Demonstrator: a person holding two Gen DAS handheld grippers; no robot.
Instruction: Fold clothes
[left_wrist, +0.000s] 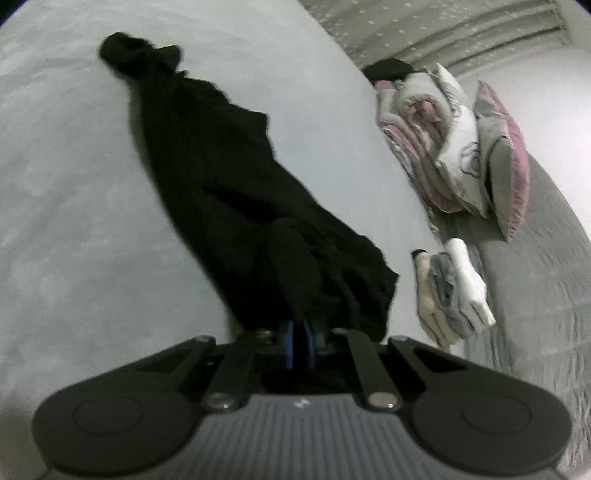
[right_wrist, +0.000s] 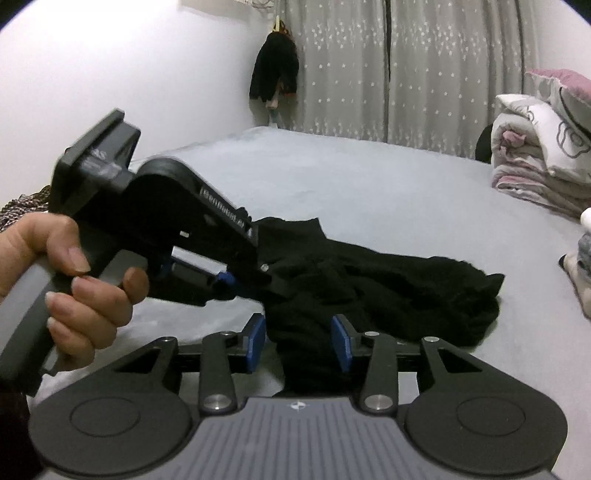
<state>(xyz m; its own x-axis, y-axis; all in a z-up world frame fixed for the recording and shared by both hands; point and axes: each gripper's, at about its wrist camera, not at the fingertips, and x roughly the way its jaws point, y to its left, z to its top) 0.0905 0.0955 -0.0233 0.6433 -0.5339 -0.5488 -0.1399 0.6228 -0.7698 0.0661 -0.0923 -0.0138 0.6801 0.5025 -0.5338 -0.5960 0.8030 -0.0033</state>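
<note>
Two piles — bedding (right_wrist: 543, 147), folded clothes (left_wrist: 450, 291) — flank black garment (left_wrist: 221, 177).

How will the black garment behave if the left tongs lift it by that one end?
Likely floppy: the black garment lies bunched and creased on the bed. Held only by the left tongs, it would probably hang as a narrow rope. It looks thin, so probably light.
</note>
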